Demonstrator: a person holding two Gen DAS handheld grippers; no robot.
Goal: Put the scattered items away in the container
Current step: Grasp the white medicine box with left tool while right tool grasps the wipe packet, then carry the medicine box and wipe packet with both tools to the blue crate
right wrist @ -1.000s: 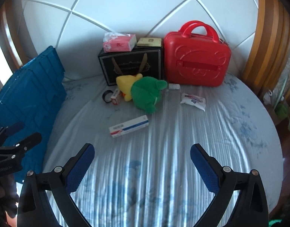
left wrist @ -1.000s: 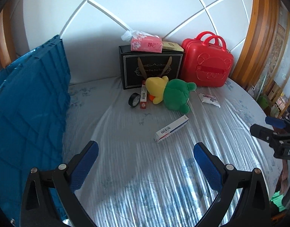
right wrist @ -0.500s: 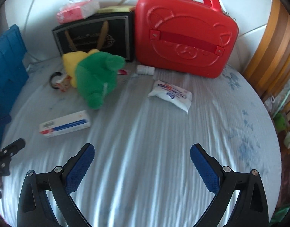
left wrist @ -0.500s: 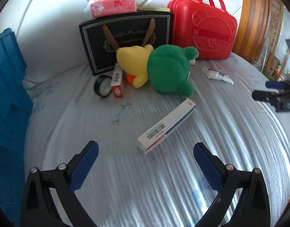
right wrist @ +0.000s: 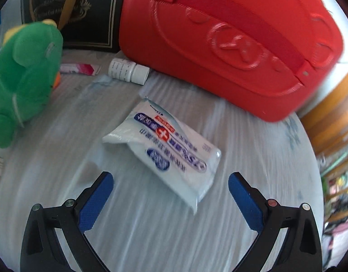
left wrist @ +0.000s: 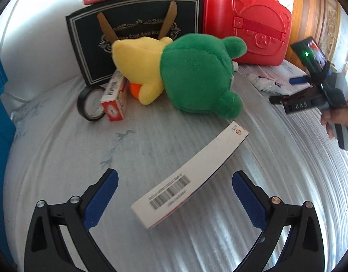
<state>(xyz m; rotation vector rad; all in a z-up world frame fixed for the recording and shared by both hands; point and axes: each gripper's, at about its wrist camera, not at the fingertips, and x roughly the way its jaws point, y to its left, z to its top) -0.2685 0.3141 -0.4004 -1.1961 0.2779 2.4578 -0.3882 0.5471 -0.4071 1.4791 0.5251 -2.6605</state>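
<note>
both are lining up first pickups on the bed (left wrist: 60,158) — the left hand-held gripper (left wrist: 174,195), jaws spread, is framing the white box (left wrist: 189,176); the right hand-held gripper (right wrist: 170,192), equally wide, is facing the wipes packet (right wrist: 169,149). each is needing to lower and pinch.

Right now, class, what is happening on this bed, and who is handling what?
A person is tidying with a handheld gripper in each hand. The left gripper, jaws open, frames one end of the long white cardboard box with a barcode without touching it. The right gripper, jaws also open, is lined up on the white plastic packet with blue print. Nothing is held. The green and yellow plush toy, black tape roll and small white pill bottle lie on the bedsheet.
</note>
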